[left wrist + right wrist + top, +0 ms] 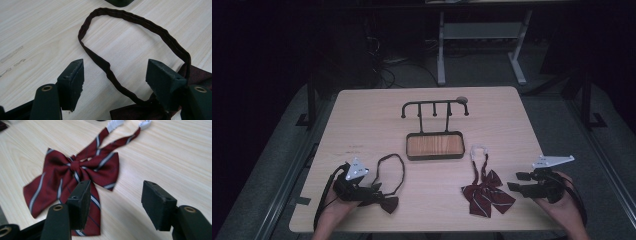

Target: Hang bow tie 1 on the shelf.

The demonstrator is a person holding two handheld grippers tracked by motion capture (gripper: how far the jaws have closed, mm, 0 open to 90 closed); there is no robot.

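In the high view a pale wooden surface (362, 120) filled the middle of the frame; near its centre stood a black rack with hooks (435, 108) and, just below it in the frame, a dark-rimmed tray (435, 145) with a wooden floor.

At the lower left of that view the left claw (375, 190) lay low over the surface, held in a hand (337, 202); just beside it sat a dark bow tie (388, 202), whose thin neck strap (393, 167) curved up in a loop toward the tray. In the left gripper view the left claw (115, 82) stood wide, gripping nothing; the strap (107, 67) ran between its jaws, and the dark cloth of the bow (140, 113) lay at the bottom edge near the right-hand jaw.

At the lower right of the high view the right claw (516, 181) pointed left toward a red striped bow tie (486, 192), lying flat with white strap ends (479, 148) toward the tray; claw and tie were near but apart. In the right gripper view the right claw (116, 202) was wide and empty; the striped bow tie (75, 173) lay at the centre left, one tail reaching beneath the left-hand jaw; whether they touched I cannot tell.
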